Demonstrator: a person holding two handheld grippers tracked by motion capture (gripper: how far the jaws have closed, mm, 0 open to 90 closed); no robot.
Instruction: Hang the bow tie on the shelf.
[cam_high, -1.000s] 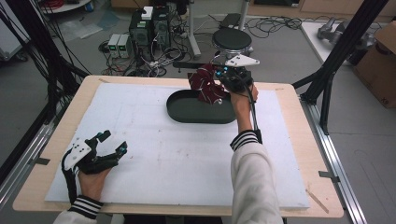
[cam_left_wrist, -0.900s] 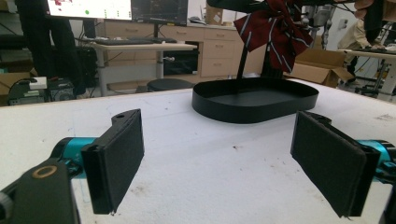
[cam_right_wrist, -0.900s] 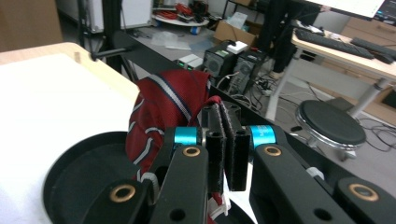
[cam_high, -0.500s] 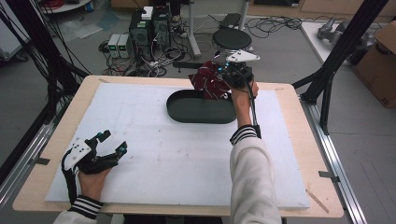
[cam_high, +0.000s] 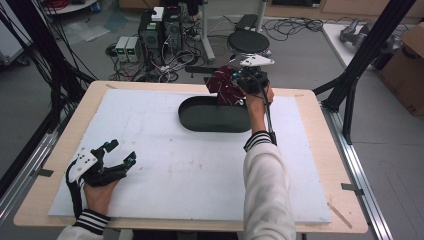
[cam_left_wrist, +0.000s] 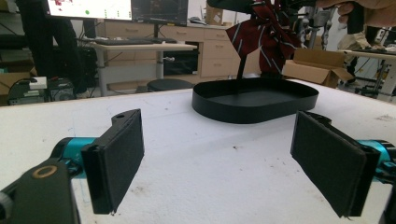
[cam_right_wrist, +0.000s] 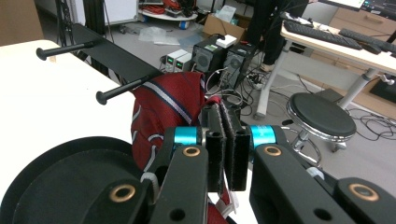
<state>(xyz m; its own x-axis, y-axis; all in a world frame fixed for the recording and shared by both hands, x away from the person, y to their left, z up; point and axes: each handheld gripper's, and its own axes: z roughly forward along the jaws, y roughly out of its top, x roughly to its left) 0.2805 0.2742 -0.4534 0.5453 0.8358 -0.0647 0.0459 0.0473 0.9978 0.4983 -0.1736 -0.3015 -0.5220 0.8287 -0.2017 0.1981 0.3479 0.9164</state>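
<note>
Halfway is my guess for this job: I have the striped red necktie (cam_high: 225, 89) pinched in my right gripper (cam_high: 239, 86), raised above the far rim of the black oval tray (cam_high: 212, 116), and it is not yet settled anywhere. In my right gripper view the jaws stand pressed together with the tie's (cam_right_wrist: 161, 112) red cloth caught between the pads and bunched just ahead of them, draped against the nearer of two black pegs (cam_right_wrist: 122, 88) on a rack beyond the tray. Whether the tie hangs on that peg or merely leans on it I cannot tell. What remains, I judge, is to place it and let go. Below and in front of my right gripper the tray holds nothing that I can see. My left gripper (cam_high: 116, 159) rests on the white table mat (cam_high: 150, 190) well back from the tray (cam_left_wrist: 254, 100), jaws wide apart, gripping nothing.
</note>
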